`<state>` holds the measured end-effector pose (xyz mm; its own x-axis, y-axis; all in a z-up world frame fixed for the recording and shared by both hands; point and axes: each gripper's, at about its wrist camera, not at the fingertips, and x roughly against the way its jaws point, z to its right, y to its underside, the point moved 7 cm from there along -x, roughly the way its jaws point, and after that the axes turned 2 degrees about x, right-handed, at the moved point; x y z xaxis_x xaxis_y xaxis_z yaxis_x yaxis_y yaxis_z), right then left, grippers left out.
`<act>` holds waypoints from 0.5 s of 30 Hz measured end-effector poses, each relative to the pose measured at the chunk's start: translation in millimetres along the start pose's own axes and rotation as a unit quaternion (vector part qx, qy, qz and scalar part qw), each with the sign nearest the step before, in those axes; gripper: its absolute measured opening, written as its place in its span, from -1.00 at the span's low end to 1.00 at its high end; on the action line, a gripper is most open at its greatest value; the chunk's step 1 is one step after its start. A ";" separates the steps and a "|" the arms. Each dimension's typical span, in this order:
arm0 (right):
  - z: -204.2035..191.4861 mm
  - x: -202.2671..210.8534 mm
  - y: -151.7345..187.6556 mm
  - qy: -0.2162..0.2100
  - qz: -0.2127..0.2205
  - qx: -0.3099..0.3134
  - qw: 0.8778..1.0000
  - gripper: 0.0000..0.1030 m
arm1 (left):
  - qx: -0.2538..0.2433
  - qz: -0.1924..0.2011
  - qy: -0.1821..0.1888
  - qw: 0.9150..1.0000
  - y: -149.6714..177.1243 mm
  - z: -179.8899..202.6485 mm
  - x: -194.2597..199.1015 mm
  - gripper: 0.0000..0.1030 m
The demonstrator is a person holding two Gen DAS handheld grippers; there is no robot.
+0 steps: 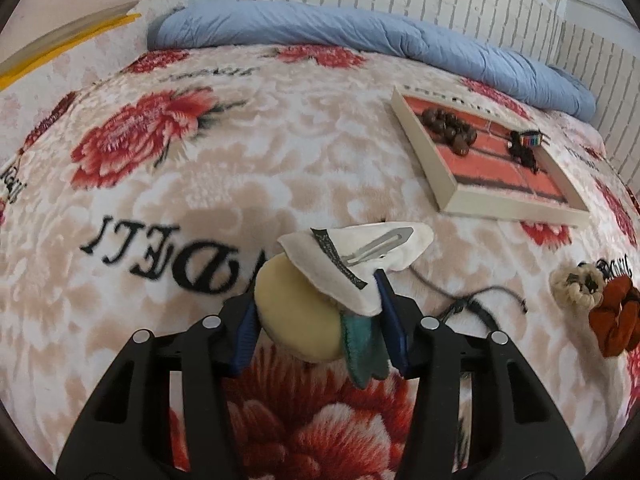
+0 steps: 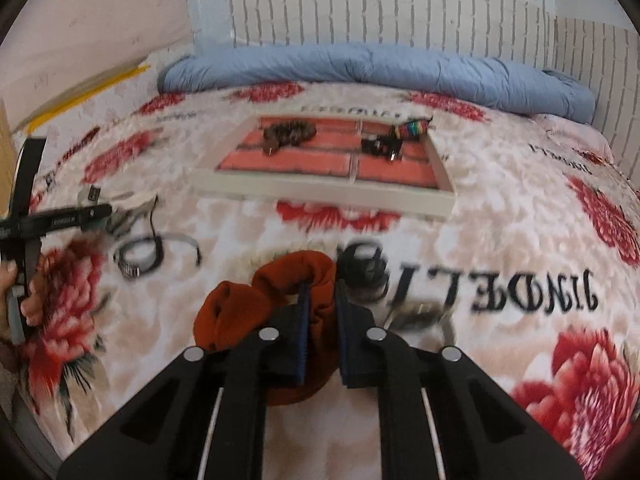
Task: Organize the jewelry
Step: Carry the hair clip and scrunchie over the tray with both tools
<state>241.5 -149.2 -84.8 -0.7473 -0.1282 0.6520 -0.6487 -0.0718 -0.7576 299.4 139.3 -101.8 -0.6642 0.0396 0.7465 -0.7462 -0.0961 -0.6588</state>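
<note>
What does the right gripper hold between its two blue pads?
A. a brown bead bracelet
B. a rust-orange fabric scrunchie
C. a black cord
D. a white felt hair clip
B: in the right wrist view the right gripper pinches the rust-orange fabric scrunchie between its pads.

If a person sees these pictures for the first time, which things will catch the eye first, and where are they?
First, the rust-orange scrunchie pinched in the right gripper, close to the camera. Next, the felt hair clip, cream, white and teal, held in the left gripper. Behind both lies a white tray with red compartments on the flowered blanket; brown beads and a dark bracelet lie in its far compartments.
</note>
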 end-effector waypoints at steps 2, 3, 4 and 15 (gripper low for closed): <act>5.6 1.0 -13.3 0.000 0.009 -0.003 1.000 -0.77 | 0.000 0.009 0.001 1.000 -11.7 3.7 6.4 -0.02; 9.1 1.4 -23.3 0.001 0.016 -0.003 1.000 -0.77 | 0.001 0.014 0.002 1.000 -17.2 6.1 9.2 -0.02; 11.9 1.7 -30.8 0.003 0.022 -0.002 1.000 -0.77 | 0.001 0.018 0.006 1.000 -23.3 8.8 11.8 -0.02; 56.3 -36.8 -117.0 0.028 0.044 -0.007 0.999 -0.77 | -0.020 0.045 0.052 0.997 -89.1 80.3 10.5 -0.02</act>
<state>353.1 -191.8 -21.8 -0.8078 -0.0781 0.5843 -0.5823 -0.0489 -0.8115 362.6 68.4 -27.8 -0.7281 0.1349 0.6720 -0.6833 -0.0651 -0.7273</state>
